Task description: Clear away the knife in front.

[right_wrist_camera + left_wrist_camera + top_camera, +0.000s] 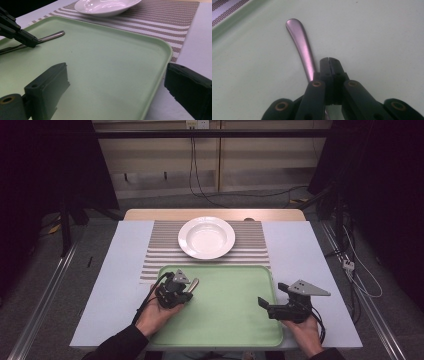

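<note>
The metal utensil handle [300, 42] lies flat on the green tray [230, 320], in the tray's near-left part, its rounded end pointing toward the tray's far rim. In the left claw view the handle runs out from under the left side of the left claw [329, 60], passing just beside the tips rather than between them. That claw's jaws are pressed together with nothing visible between the pads. Whether the claw touches the handle lower down is hidden by its own body. In the right claw view the same handle [51, 35] lies on the tray next to the left claw's black tip [31, 42].

The right claw [270, 302] sits over the tray's right edge, well apart from the handle, its jaws spread wide and empty.

Beyond the tray, a white bowl [206, 237] stands on a striped placemat [250, 245], which lies on the pale bench [120, 255].
</note>
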Tool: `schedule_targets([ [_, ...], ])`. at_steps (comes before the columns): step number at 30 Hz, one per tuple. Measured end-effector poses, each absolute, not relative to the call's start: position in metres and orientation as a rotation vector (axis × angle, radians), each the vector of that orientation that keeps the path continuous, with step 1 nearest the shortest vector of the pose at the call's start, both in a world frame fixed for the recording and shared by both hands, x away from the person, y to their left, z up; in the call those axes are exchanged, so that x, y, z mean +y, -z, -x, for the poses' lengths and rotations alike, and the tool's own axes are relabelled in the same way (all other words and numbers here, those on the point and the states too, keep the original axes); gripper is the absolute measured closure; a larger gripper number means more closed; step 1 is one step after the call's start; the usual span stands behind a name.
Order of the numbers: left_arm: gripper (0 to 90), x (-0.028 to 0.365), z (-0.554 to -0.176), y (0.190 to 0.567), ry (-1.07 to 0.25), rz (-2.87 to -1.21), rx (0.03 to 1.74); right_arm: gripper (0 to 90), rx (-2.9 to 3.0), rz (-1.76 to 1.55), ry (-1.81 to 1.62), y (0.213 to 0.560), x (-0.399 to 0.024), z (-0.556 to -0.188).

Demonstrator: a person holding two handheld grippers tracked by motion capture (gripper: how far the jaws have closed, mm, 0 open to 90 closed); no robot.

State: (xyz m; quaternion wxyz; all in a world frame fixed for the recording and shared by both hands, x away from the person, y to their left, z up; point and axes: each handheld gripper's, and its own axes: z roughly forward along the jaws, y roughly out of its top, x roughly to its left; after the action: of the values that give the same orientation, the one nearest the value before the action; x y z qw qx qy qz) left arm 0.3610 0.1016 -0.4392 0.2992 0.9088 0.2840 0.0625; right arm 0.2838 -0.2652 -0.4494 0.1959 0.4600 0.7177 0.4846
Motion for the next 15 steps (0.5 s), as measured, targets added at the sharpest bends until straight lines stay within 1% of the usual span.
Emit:
schedule_targets([
  [9,90.0,0.108,-0.365,0.439,-0.156,-2.411,0.773,5.3,2.012,-1.288,-1.358,0.449,-0.265,-0.284],
  [13,90.0,0.111,-0.365,0.438,-0.194,-2.421,0.804,5.3,2.011,-1.289,-1.358,0.449,-0.265,-0.284],
  [15,90.0,0.113,-0.366,0.438,-0.189,-2.413,0.813,5.3,2.012,-1.288,-1.358,0.449,-0.265,-0.284],
])
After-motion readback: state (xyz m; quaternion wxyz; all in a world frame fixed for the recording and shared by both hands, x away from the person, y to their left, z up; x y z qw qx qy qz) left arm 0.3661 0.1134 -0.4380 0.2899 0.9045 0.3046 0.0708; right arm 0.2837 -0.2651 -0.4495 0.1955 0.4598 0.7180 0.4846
